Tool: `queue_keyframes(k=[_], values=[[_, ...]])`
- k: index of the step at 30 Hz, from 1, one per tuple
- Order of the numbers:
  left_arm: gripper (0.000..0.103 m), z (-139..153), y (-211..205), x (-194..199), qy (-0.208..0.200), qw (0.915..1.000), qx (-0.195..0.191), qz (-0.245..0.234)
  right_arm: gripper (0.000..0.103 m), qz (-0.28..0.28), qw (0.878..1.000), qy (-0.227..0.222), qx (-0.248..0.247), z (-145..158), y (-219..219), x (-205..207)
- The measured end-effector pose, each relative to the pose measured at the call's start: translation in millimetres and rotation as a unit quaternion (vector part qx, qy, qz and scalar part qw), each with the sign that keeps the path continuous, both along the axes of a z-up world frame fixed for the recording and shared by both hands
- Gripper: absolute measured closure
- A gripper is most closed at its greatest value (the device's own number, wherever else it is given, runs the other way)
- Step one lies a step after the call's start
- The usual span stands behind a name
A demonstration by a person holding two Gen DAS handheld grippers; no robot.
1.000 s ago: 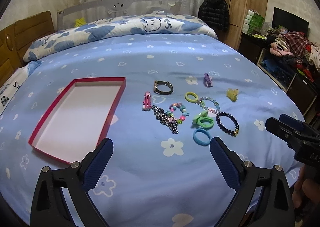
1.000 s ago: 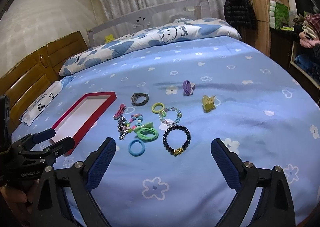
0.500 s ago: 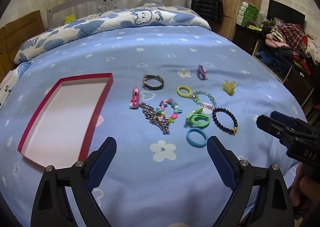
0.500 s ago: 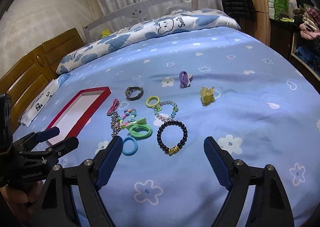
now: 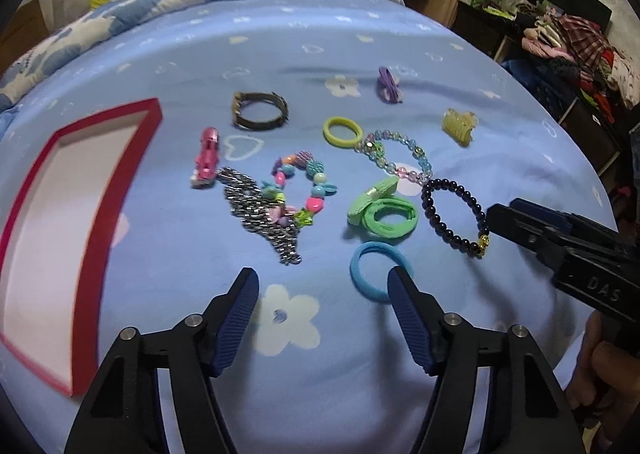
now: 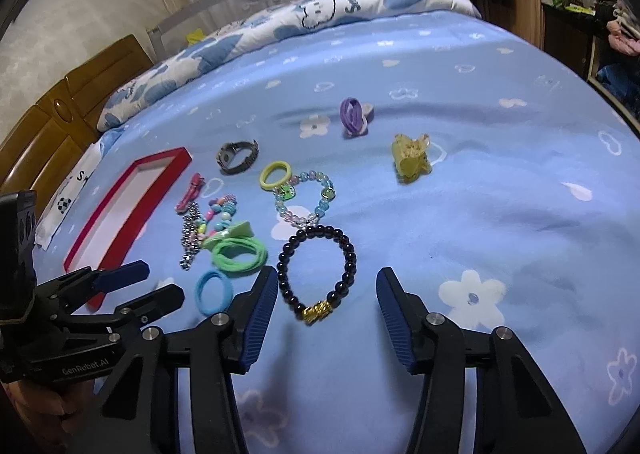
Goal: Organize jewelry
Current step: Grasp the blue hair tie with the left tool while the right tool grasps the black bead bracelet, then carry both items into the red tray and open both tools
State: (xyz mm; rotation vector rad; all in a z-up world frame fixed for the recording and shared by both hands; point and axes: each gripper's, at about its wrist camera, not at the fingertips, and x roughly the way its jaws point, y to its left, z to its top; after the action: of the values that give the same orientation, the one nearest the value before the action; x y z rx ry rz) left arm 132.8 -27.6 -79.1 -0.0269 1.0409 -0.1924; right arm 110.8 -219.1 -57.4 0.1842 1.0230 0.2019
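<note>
Lettering "GenRobot.AI" marks the left gripper (image 6: 160,282); "DAS" the right gripper (image 5: 500,216).

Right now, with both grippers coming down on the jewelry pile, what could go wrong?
1. The blue hair tie lies right beside the green hair ties; the left gripper, whose jaws have just been closing with nothing between them, may drag both.
2. The dark bead bracelet touches the pastel bead bracelet; the right gripper, also just closing and empty, could pull them along together.
3. The grippers work close together and could collide.
</note>
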Motion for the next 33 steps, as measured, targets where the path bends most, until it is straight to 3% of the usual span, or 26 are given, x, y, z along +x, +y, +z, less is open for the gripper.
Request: queue_keyframes(k=[3,9,12,13,14,16,33], values=[[0.044,-6,-6,12,0.013,0.9998,-0.004,-0.012,0.054,0.005,1.0,0.014,-0.003,-8,2,10],[0.075,-19,-16,25,0.026,0.9989,0.004,-0.04,0.065,0.019,0.999,0.037,-0.024,-25,8,22],[0.096,-21,-19,25,0.024,0.9982,-0.001,-0.055,0.079,0.023,0.998,0.038,-0.038,-28,9,23],[0.099,-21,-20,24,0.024,0.9979,-0.003,-0.059,0.09,0.025,0.998,0.038,-0.041,-28,10,23],[0.1,-21,-21,24,0.021,0.9979,-0.002,-0.062,0.095,0.026,0.998,0.038,-0.041,-29,10,22],[0.101,-19,-20,21,0.016,0.9978,-0.003,-0.064,0.096,0.025,0.998,0.037,-0.038,-29,8,21],[0.101,39,46,-20,-0.044,0.997,-0.063,0.005,0.096,0.053,0.998,-0.026,-0.008,29,32,12]])
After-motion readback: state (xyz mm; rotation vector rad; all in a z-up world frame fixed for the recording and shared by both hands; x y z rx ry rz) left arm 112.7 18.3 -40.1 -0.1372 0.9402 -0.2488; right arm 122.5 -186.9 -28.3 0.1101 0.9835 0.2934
